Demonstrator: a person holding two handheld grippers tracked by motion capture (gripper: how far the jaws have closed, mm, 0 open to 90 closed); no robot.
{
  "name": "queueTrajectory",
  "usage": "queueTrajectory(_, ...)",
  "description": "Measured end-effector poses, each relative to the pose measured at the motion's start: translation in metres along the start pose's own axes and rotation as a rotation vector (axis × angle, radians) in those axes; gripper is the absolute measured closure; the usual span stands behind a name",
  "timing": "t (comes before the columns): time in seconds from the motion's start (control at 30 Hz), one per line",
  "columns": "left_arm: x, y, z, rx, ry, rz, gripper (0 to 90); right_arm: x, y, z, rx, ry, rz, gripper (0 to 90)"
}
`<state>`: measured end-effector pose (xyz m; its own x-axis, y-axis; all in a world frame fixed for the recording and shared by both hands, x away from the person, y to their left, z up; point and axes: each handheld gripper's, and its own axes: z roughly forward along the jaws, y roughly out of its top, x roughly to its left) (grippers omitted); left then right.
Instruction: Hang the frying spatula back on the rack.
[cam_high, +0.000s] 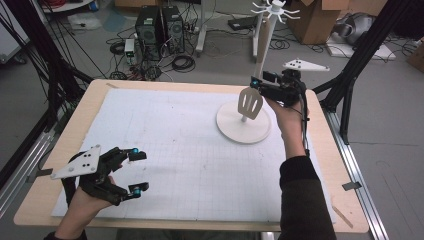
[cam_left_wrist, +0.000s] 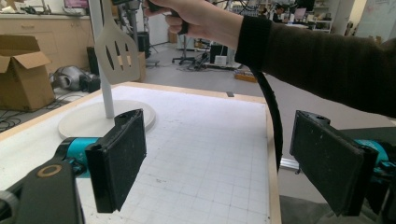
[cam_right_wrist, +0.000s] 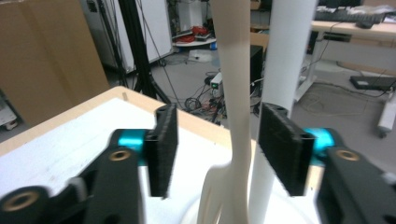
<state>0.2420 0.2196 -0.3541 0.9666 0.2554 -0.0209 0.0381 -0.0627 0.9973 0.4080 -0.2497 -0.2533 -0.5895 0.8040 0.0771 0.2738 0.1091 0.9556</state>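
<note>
A: Entry, left to right. Left gripper (cam_high: 138, 171) hovers low over the near-left corner of the table (cam_high: 60, 150), jaws spread wide, nothing between them. Its own view confirms this: 2 black pads (cam_left_wrist: 119, 156) apart, gridded mat (cam_left_wrist: 205, 154) beyond.

B: And the object?

A: 1 slotted spatula (cam_high: 250, 102), off-white, hanging blade-down alongside the pole of the white rack (cam_high: 245, 131) at the far right of the mat. From the left gripper view the blade (cam_left_wrist: 116, 51) sits in front of the pole, above the round base (cam_left_wrist: 88, 121).

B: Right side?

A: Right gripper (cam_high: 256, 86) is level with the spatula's neck. In the right gripper view the handle (cam_right_wrist: 236, 93) passes between the 2 jaws, with clear gaps on both sides: released, not yet clamped. The pole (cam_right_wrist: 287, 56) stands just behind, near the right pad (cam_right_wrist: 280, 147).

B: Handling estimate?

A: Looks like moulded plastic: light, stiff, smooth enough to swivel in the pads. The blade's 3 slots make it a poor grip zone. I judge the flat handle just above the neck best, pads on the broad faces. Risk: catching the pole along with the handle, or tugging the light rack over when lifting off the hook.

B: Whether it hangs on a hook?

A: Cannot tell; the top is cropped.
</note>
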Motion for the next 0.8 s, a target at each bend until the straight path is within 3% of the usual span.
queueTrajectory(0.2,0.003,-0.002,0.000,0.007,0.006,-0.005,18.9,0.000,-0.017,-0.020,-0.003,0.064,-0.060,33.4)
queueTrajectory(0.23,0.005,-0.003,0.000,0.009,0.009,-0.007,18.8,0.002,-0.026,-0.030,-0.007,0.108,-0.088,30.9)
queueTrajectory(0.33,0.007,-0.005,0.000,0.016,0.013,-0.009,18.8,0.004,-0.041,-0.044,-0.019,0.156,-0.118,27.8)
queueTrajectory(0.57,0.013,-0.010,-0.005,0.021,0.030,-0.019,18.7,0.008,-0.083,-0.074,-0.035,0.281,-0.120,21.3)
queueTrajectory(0.8,0.018,-0.013,-0.015,0.003,0.046,-0.009,18.6,0.026,-0.123,-0.086,-0.025,0.344,-0.144,17.7)
